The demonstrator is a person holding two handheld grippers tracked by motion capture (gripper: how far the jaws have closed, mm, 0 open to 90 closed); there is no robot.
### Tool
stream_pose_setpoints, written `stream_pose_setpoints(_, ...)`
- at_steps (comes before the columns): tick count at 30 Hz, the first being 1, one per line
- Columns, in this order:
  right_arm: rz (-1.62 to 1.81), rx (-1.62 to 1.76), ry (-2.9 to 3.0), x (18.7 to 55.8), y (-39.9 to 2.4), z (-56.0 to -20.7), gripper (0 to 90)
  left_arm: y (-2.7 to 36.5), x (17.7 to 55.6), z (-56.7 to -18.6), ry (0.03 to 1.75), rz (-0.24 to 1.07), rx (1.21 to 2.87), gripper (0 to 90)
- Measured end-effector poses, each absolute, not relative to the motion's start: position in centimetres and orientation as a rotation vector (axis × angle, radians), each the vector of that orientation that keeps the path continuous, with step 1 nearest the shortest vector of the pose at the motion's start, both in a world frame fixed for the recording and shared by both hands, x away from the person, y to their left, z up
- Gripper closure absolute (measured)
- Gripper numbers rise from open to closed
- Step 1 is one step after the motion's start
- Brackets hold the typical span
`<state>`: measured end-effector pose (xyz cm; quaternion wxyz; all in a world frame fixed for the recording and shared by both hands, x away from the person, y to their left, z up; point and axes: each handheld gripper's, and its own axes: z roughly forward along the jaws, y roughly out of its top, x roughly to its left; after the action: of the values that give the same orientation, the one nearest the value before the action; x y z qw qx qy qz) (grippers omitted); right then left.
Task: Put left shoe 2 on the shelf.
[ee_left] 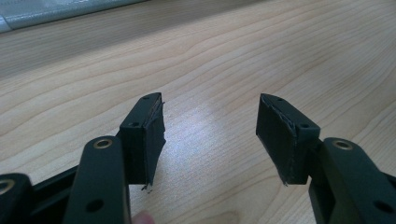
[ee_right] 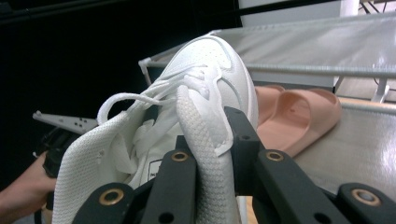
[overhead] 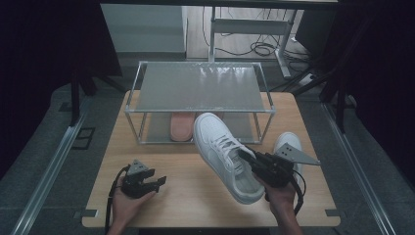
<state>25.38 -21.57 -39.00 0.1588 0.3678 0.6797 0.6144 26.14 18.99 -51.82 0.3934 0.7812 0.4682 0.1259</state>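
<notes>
While the right gripper pinches its mesh collar, a white leather sneaker hangs just in front of the two-tier shoe rack, toe aimed at the rack; a pink foam slide lies on its lower shelf, and the left gripper, jaws spread and empty, rests nearer the table's front edge

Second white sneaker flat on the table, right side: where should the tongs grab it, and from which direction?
Best bet: the collar wall of the second sneaker, from above, one jaw inside the opening. It lies sole-down, opening up; the right tongs hold the lifted sneaker the same way.
</notes>
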Motion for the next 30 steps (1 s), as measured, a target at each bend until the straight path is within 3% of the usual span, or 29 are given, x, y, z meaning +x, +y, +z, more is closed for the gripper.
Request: stream_pose_setpoints(30, 1.817, 1.045, 1.862, 29.6, -19.7, -35.5, 83.4, 19.1, 26.2, -51.8, 1.187, 0.314, 1.974, 42.2)
